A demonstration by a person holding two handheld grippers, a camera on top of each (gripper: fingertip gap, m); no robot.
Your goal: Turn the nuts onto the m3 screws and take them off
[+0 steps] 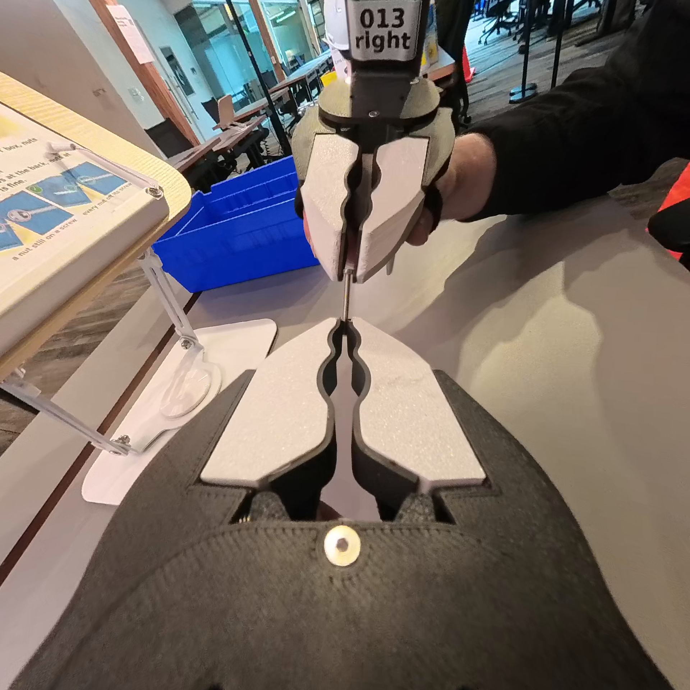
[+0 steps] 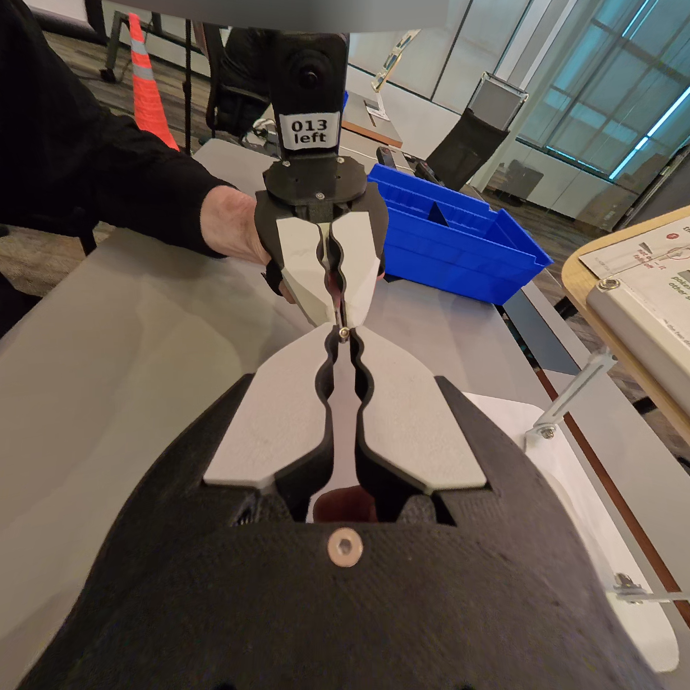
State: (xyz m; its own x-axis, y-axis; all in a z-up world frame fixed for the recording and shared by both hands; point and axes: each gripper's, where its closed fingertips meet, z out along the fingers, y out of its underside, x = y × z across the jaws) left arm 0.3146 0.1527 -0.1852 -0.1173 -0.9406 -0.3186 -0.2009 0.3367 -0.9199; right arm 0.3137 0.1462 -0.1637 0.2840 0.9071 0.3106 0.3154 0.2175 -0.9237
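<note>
Above the table (image 1: 522, 373), screw (image 1: 346, 298) between both grippers' tips.

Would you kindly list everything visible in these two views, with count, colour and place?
screw: one, silver, spanning the gap between the two grippers' tips
nut: one, small, metallic, at the tips where the grippers meet
bin: one, blue, at the far end of the table
table: one, grey, under everything
instruction board: one, white on a wooden panel, on a clear stand at the table edge
traffic cone: one, orange, on the floor behind
hands: two, in black sleeves, each holding a gripper
left hand-held gripper: black with white fingers, shut on the screw's end
right hand-held gripper: same build, shut on the screw
</note>
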